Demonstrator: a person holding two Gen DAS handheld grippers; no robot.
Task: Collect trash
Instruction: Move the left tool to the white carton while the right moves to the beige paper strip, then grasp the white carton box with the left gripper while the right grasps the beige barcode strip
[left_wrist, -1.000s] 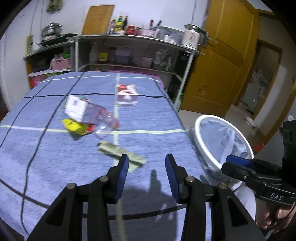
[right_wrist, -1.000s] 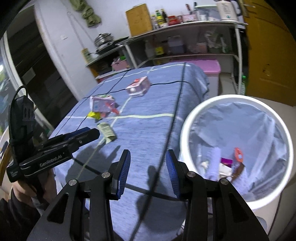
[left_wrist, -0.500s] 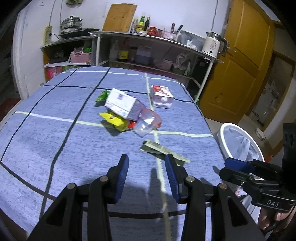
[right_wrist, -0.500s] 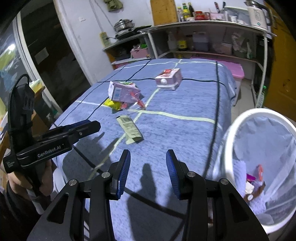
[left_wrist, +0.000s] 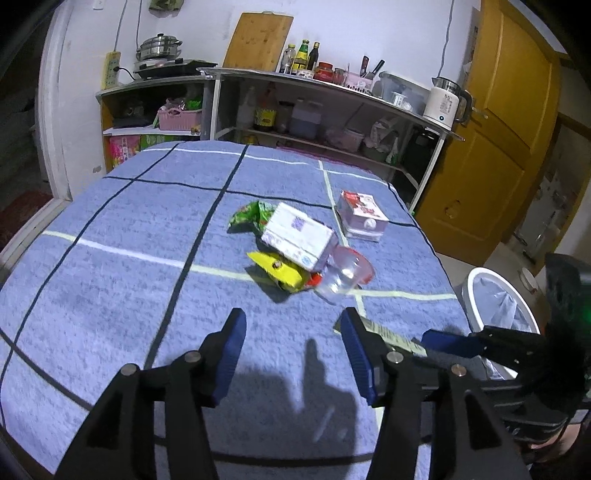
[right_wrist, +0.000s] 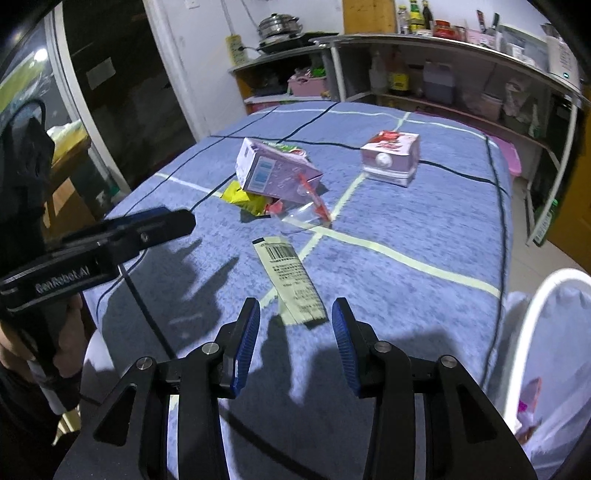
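Note:
A heap of trash lies mid-table: a purple carton (left_wrist: 299, 236) (right_wrist: 273, 171), a yellow wrapper (left_wrist: 277, 271), a green wrapper (left_wrist: 251, 214) and a tipped clear cup (left_wrist: 345, 273) (right_wrist: 306, 206). A pink-and-white carton (left_wrist: 362, 218) (right_wrist: 391, 157) sits apart, farther back. A flat pale wrapper (right_wrist: 291, 280) with a barcode lies just ahead of my right gripper (right_wrist: 295, 332), which is open and empty. My left gripper (left_wrist: 293, 350) hovers short of the heap; its jaws are opening with nothing between them. The white bin (right_wrist: 532, 314) (left_wrist: 476, 291) stands beside the table.
A blue checked cloth (left_wrist: 110, 295) covers the table. Shelves (left_wrist: 332, 122) with bottles, a kettle and pots stand behind it, and a yellow door (left_wrist: 498, 147) is at the right. Each gripper shows in the other's view, held by a hand.
Both views have swung away from the bin toward the trash on the table, and the bin has slid to the right edge. The left jaws stand much wider than before.

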